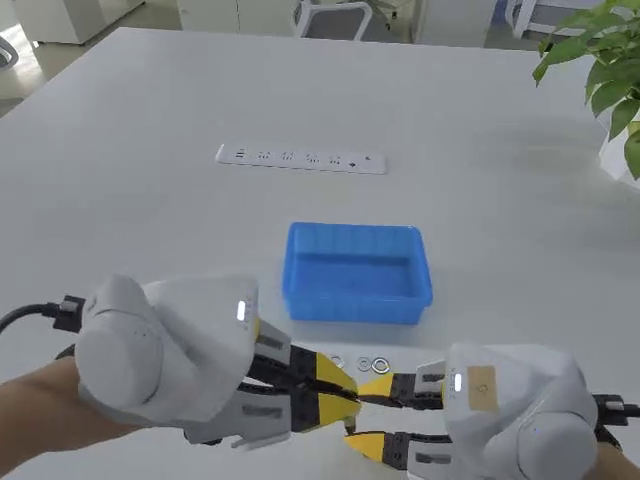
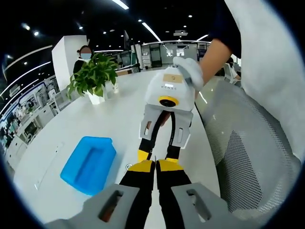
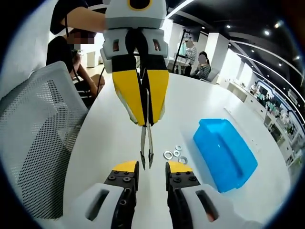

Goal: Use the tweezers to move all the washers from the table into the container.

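Between the shut fingers of the left gripper, the tweezers are clamped. Their tips are poised at the narrow gap between the parted fingers of the right gripper; contact cannot be judged. Just beside those tips, washers are clustered on the table, their count unclear. Beyond them, the blue container is shown with a bare floor.

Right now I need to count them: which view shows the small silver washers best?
The right gripper view: the small silver metal washers lie close and unobstructed beside the blue plastic container. The head view shows them small; the left gripper view, too tiny to tell.
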`<state>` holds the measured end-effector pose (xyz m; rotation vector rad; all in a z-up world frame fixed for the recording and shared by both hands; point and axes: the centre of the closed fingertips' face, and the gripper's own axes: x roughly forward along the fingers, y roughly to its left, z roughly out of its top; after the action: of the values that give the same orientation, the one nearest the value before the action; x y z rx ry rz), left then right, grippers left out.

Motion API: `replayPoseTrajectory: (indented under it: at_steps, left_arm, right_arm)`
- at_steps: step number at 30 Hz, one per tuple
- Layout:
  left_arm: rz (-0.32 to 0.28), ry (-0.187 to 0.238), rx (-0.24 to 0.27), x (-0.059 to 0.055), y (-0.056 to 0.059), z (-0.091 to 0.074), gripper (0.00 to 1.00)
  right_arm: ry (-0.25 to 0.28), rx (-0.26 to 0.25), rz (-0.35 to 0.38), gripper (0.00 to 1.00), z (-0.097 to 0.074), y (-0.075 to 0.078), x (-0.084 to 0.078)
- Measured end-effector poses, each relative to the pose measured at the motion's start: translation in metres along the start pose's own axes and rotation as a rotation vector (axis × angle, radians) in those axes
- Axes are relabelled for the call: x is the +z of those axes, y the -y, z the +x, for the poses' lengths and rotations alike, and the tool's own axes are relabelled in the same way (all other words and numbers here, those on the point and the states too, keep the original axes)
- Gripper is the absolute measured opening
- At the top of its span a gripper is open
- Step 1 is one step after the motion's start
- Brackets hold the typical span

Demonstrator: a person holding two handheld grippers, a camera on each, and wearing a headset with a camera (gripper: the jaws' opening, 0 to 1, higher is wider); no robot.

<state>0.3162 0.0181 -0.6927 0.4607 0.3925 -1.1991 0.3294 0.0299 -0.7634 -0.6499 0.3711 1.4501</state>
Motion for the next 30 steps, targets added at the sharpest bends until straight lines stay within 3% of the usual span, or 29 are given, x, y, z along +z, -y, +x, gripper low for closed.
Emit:
replayPoseTrajectory:
  at_steps: [7, 12, 24, 30]
  left_arm:
    - [-0.032, 0.015, 0.086, -0.005, -0.024, -0.015, 0.05]
    - [-0.049, 0.027, 0.124, -0.008, -0.035, -0.017, 0.05]
    - [-0.038, -0.003, 0.1, -0.025, -0.038, -0.007, 0.05]
    - [-0.034, 0.002, 0.088, -0.024, -0.04, -0.006, 0.05]
  right_arm:
    - [0.004, -0.034, 0.044, 0.29, 0.002, 0.007, 0.001]
    - [-0.003, -0.058, 0.058, 0.3, 0.004, 0.01, -0.001]
    - [-0.021, -0.069, 0.068, 0.29, 0.0, 0.014, -0.01]
    - [-0.018, -0.071, 0.08, 0.29, 0.0, 0.015, -0.011]
